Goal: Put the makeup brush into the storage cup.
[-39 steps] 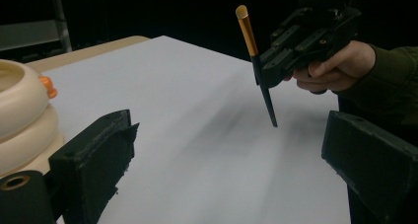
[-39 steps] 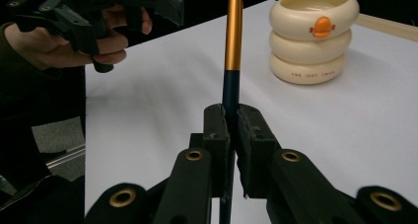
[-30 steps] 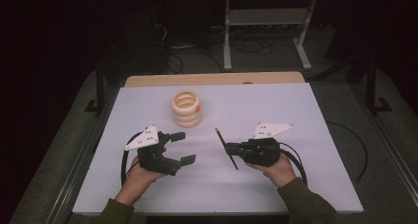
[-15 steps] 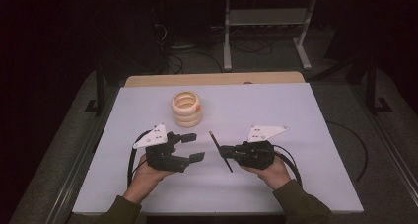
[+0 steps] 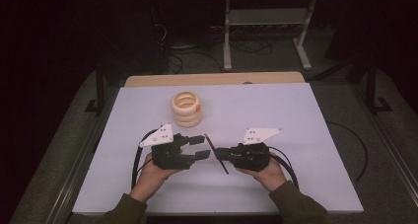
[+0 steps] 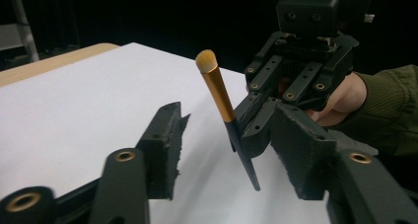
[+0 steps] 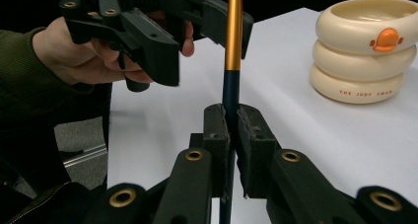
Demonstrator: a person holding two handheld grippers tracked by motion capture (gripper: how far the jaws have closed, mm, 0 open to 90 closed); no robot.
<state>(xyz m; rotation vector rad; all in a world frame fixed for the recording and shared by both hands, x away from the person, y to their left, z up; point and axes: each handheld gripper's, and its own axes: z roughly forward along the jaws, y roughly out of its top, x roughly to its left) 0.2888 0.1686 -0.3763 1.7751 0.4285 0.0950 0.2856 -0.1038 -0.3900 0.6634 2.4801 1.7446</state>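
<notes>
Centre frame, the right gripper [image 5: 220,155] pinches its matte black fingers on a slim makeup brush [image 5: 215,152] with a gold metal ferrule. The left gripper [image 5: 201,147], fingers half-open and just been closing, flanks its rounded tip without touching, above the smooth white table [image 5: 296,115].

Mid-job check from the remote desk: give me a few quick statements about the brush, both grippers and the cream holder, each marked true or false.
1. The right gripper is shut on the makeup brush. True.
2. The left gripper already clamps the brush. False: its jaws have just been closing, but in the left gripper view they stand apart with the brush between them, not pressed.
3. The brush lies flat on the table. False: the right gripper holds it up off the table, bristles uppermost.
4. The cream ringed holder stands farther up the table, beyond both grippers. True.
5. The holder has an orange mark on its top ring. True.
</notes>
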